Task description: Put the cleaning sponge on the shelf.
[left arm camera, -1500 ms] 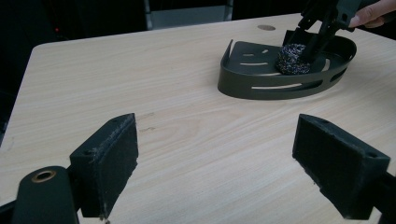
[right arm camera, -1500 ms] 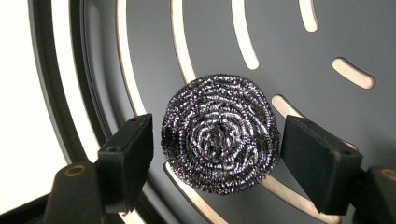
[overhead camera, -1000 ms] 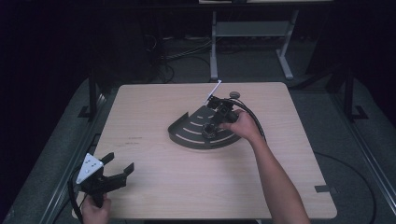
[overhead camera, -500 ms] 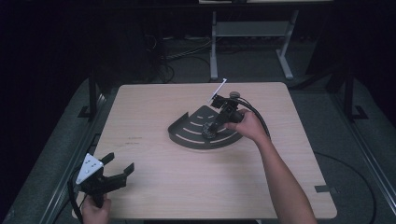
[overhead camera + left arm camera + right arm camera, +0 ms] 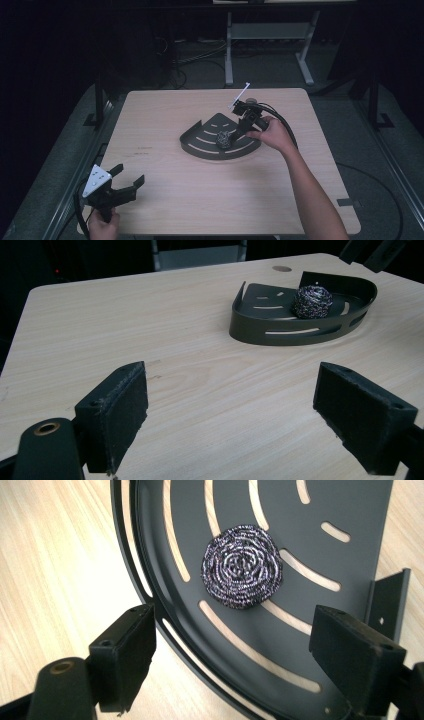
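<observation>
The right gripper view looked straight down on a steel wool scourer [image 5: 242, 566] lying free on the slotted floor of the dark quarter-round tray [image 5: 350, 510], the right gripper [image 5: 232, 657] spread wide just short of it with one jaw outside the curved rim; the left gripper view showed the same scourer [image 5: 312, 301] from the side, against the tray's low wall [image 5: 280, 335]. From the high view, the tray [image 5: 197, 145] sat near mid-table. The left gripper [image 5: 127, 181], also spread and empty, hung over the near-left corner of the wooden table [image 5: 200, 200], with bare wood between.
</observation>
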{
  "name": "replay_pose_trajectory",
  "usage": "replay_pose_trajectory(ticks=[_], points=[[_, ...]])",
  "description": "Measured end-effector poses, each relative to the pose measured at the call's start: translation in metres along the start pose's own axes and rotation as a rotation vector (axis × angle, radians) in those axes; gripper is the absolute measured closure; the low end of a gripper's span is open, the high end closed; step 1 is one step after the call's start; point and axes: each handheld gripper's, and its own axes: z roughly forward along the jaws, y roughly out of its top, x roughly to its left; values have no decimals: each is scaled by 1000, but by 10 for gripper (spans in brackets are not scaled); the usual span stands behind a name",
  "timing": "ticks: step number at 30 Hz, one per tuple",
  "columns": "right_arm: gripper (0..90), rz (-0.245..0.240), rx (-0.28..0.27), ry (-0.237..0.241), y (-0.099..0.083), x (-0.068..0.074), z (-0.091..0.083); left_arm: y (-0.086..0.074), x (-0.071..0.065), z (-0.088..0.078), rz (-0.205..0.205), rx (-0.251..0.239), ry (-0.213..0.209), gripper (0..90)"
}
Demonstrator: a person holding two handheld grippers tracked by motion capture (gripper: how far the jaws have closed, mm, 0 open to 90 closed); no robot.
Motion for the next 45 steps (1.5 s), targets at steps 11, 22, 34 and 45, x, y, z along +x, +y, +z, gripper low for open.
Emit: replay_pose_trajectory(ticks=[11, 22, 34, 45], points=[[183, 6, -33, 4, -15, 1, -9, 0, -2, 1, 1, 0, -5, 137], [183, 11, -46, 16, -30, 3, -11, 0, -2, 1, -1, 0, -8, 137], [182, 11, -44, 20, -46, 5, -11, 0, -2, 1, 3, 2, -8, 137], [182, 30, -45, 20, -63, 2, -12, 0, -4, 2, 5, 6, -10, 137]])
